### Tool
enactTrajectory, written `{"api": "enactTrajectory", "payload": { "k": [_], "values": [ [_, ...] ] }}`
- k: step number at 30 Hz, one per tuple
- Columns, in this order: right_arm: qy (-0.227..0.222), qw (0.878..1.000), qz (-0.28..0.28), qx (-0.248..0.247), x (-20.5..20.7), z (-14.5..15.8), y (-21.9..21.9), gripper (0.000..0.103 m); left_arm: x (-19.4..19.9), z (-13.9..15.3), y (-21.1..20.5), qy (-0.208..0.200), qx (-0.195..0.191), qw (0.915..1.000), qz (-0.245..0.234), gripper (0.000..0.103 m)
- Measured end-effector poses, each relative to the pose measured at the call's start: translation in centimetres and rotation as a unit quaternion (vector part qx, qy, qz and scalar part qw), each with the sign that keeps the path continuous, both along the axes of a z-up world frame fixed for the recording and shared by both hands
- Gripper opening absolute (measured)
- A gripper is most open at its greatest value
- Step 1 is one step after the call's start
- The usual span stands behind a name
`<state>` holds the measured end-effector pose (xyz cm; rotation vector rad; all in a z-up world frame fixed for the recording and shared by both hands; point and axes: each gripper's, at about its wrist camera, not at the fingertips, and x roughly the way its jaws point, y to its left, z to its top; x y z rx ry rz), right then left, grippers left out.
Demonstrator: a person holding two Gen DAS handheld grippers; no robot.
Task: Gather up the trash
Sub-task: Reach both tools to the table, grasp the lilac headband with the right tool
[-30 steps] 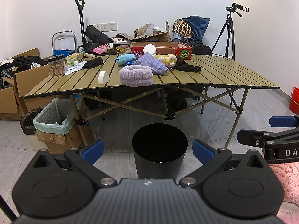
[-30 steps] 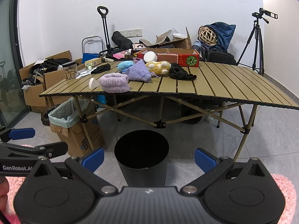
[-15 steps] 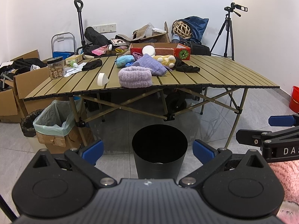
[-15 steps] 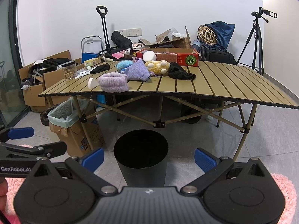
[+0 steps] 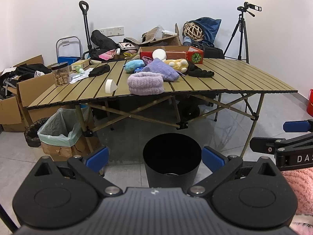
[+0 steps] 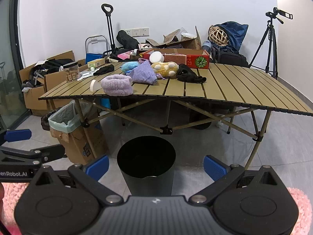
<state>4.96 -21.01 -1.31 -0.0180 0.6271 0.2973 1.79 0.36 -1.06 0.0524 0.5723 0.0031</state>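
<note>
Black sheet-metal bin [image 5: 171, 157], standing on the floor just in front of the slatted table [image 5: 244, 78] and open-topped, shows me only a pale glint at its bottom, so I judge it nearly empty; left of it, under the table's corner, a cardboard box lined with a green bag [image 5: 58, 129] hides its contents. I hold the left gripper [image 5: 154, 157] and right gripper [image 6: 155, 166] above the bin, fingers spread wide, grasping nothing. The likeliest trash, a white tape roll [image 5: 109, 86] near the table's front edge beside the lilac fleece [image 5: 145, 83], looks light and stiff; I would pinch across its rim.
</note>
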Motion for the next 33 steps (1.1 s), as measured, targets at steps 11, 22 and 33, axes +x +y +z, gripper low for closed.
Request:
{"api": "enactTrajectory", "payload": {
  "k": [11, 22, 33],
  "values": [
    [-0.005, 1.000, 0.012, 0.002, 3.1, 0.4, 0.7, 0.103, 2.4, 1.2, 1.2, -0.017, 0.002, 0.9995, 0.027, 0.103],
    [-0.024, 0.999, 0.025, 0.010, 7.6, 0.7, 2.5, 0.103, 6.2, 1.6, 3.4, -0.031, -0.013, 0.9972, 0.066, 0.103],
    [-0.034, 0.998, 0.044, 0.035, 13.7, 0.0, 5.8, 0.103, 11.4, 1.7, 6.5, -0.053, -0.027, 0.9913, 0.117, 0.103]
  ]
}}
